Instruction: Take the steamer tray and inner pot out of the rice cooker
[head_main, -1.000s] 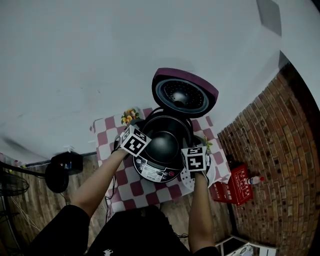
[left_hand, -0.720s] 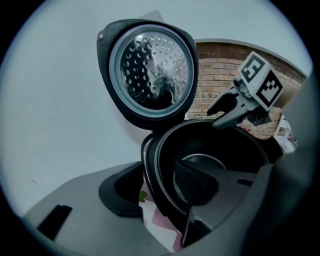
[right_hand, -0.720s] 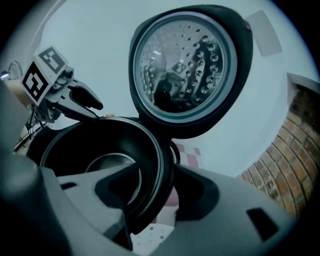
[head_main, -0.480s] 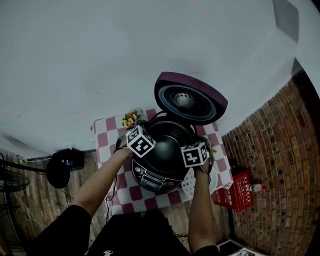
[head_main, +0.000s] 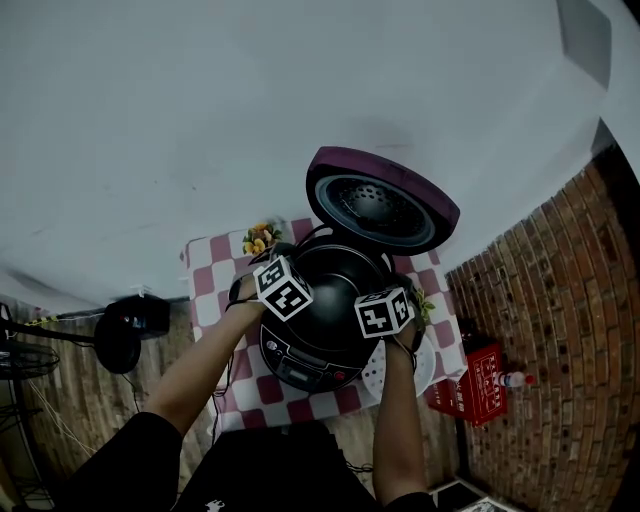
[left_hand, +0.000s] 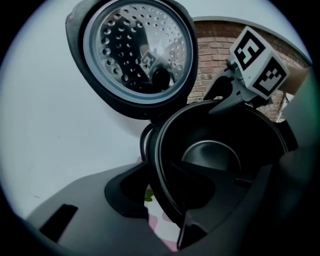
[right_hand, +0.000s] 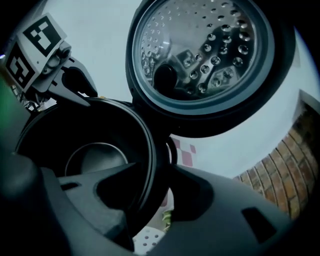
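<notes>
The person is reaching both bare forearms forward and down, the left arm (head_main: 195, 370) angling in and the right arm (head_main: 392, 420) running nearly straight. The left gripper (left_hand: 165, 202) and right gripper (right_hand: 150, 212) are pointing steeply down. Each is straddling the rim of the inner pot (left_hand: 210, 157). Both pairs of jaws have just been closing, but are standing apart around it.
</notes>
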